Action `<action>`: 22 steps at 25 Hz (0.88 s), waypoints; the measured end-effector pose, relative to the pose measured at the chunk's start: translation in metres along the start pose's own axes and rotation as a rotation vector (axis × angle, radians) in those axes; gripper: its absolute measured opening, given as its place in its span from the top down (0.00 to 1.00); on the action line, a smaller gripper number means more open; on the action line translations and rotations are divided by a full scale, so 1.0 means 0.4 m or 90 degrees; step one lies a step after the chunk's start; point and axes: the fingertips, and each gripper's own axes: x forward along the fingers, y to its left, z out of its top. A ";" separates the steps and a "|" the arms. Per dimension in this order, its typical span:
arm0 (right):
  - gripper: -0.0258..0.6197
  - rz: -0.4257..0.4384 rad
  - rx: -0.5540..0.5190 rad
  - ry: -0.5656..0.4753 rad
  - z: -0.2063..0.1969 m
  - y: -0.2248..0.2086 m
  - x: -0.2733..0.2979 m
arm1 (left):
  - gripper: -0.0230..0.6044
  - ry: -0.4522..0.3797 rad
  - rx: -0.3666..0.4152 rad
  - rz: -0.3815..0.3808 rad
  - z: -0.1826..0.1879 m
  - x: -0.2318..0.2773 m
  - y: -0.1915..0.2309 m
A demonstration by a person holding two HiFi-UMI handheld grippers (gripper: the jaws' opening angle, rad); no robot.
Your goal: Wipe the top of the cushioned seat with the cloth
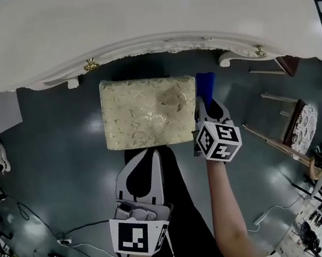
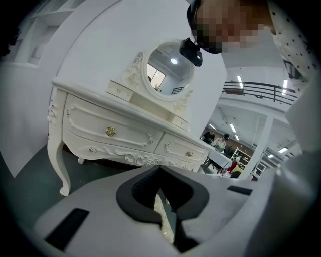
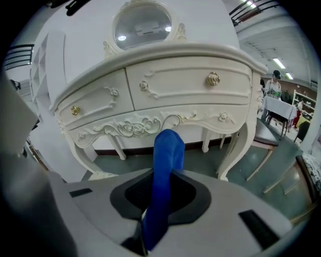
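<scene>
The cushioned seat [image 1: 149, 111] is a rectangular stool top in cream and gold floral fabric, seen in the head view just in front of the white dressing table [image 1: 132, 20]. My right gripper [image 1: 205, 103] hangs just off the seat's right edge, shut on a blue cloth [image 1: 205, 83]. In the right gripper view the blue cloth [image 3: 165, 165] stands up from between the jaws. My left gripper [image 1: 146, 156] is at the seat's near edge, jaws together with nothing in them. Between those jaws, the left gripper view shows a sliver of the seat fabric [image 2: 164, 221].
The dressing table's curved legs [image 3: 241, 145] and drawers [image 2: 110, 131] stand close behind the seat, with a round mirror [image 2: 170, 68] on top. A wooden chair [image 1: 302, 123] lies to the right. Cables [image 1: 43, 228] trail over the dark floor at left.
</scene>
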 end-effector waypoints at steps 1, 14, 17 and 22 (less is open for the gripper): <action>0.86 0.000 0.000 0.008 -0.011 -0.008 0.023 | 0.97 0.003 0.004 0.001 -0.010 0.009 0.004; 0.86 -0.009 -0.053 0.121 -0.156 -0.083 0.198 | 0.97 0.050 0.019 0.009 -0.116 0.094 0.030; 0.86 -0.010 -0.046 0.131 -0.178 -0.083 0.219 | 0.97 0.062 0.010 0.015 -0.128 0.096 0.041; 0.86 -0.014 -0.049 0.130 -0.176 -0.083 0.217 | 0.97 0.063 0.010 0.020 -0.125 0.095 0.042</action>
